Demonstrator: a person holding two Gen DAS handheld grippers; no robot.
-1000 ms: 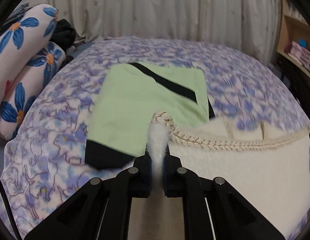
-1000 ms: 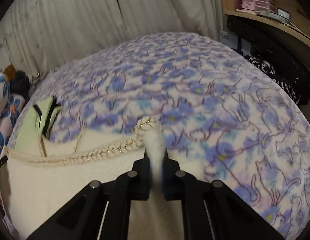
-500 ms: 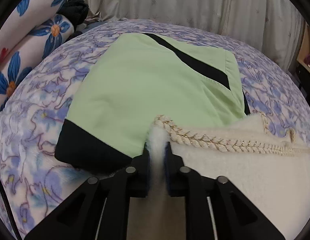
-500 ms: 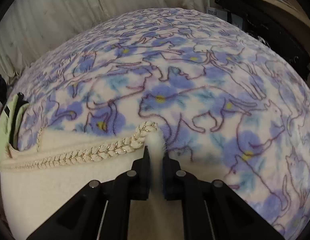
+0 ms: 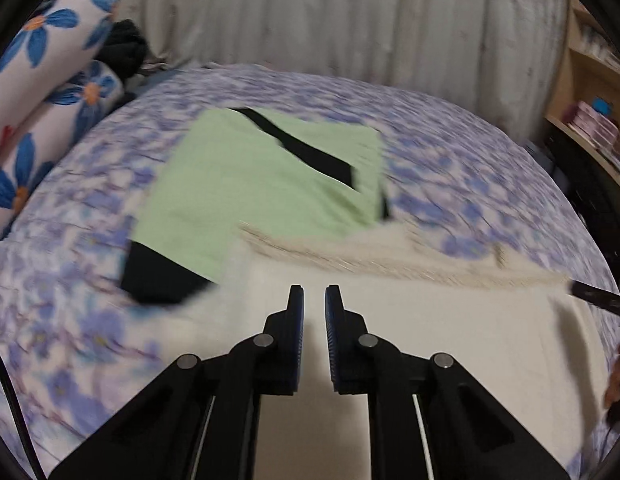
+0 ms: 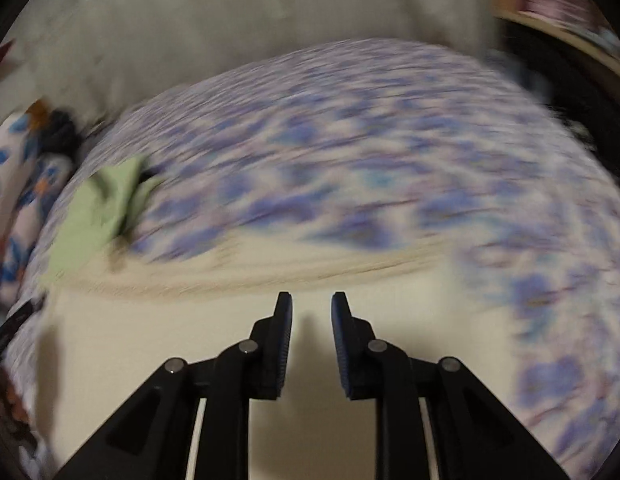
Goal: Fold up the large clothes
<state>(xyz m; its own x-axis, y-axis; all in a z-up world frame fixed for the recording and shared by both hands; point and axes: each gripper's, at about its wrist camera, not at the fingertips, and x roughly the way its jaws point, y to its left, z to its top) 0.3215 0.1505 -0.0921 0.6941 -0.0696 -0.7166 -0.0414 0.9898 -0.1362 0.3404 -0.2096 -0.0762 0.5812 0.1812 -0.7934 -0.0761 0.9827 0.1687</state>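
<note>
Above the cream garment (image 5: pixel 430 344), both hand-held grippers, left (image 5: pixel 314 294) and right (image 6: pixel 310 300), are released; the fold should be smoothed flat.

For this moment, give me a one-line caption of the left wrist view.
Open left gripper above fluffy cream garment beside folded green-and-black garment on purple floral bedspread.

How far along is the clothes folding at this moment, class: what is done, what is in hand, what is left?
Done: the green garment lies folded flat on the bed. In hand: nothing; the left gripper and right gripper are both open above the cream garment, which lies flat. Left: probably further folds on the cream piece; blur hides its full shape.
</note>
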